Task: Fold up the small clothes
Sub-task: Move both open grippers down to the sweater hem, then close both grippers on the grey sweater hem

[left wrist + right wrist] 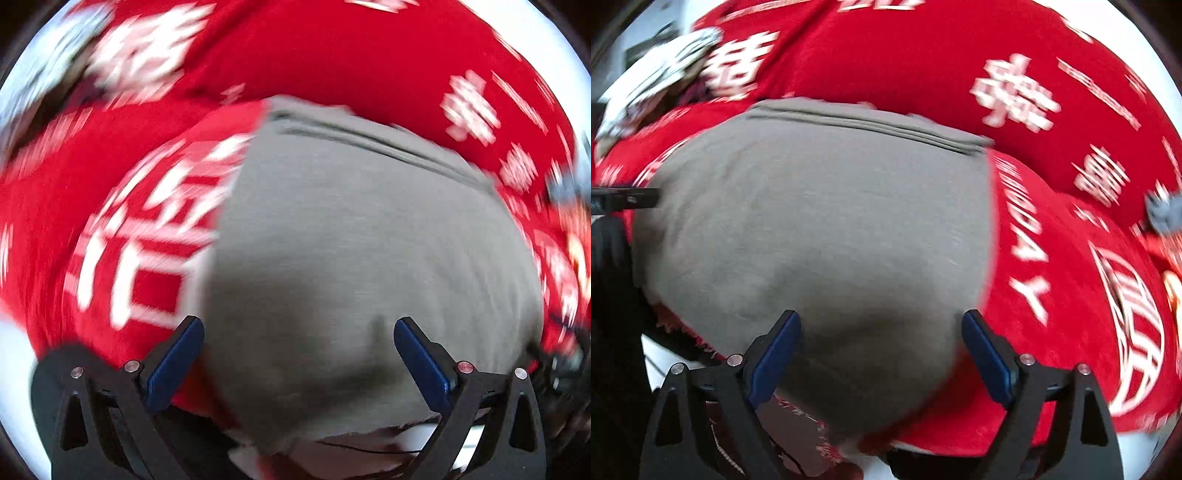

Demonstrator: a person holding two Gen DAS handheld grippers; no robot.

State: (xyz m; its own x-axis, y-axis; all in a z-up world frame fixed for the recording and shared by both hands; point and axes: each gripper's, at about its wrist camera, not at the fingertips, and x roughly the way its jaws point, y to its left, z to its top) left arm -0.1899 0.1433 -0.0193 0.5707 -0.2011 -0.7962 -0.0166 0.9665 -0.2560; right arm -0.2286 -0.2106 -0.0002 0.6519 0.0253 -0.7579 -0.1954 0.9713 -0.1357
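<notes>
Where legible (mostly blurred), red cloth [1052,258] reads "DAY".

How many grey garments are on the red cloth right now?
1. The grey garment lies flat on the red cloth, ahead of both open grippers. More may be out of view.

The garment [820,221] lay on the cloth [923,66], filling mid-frame in both views. In the right wrist view, cloth ran above and right of it.

Grey garment [820,221] on red cloth [905,55]
</notes>
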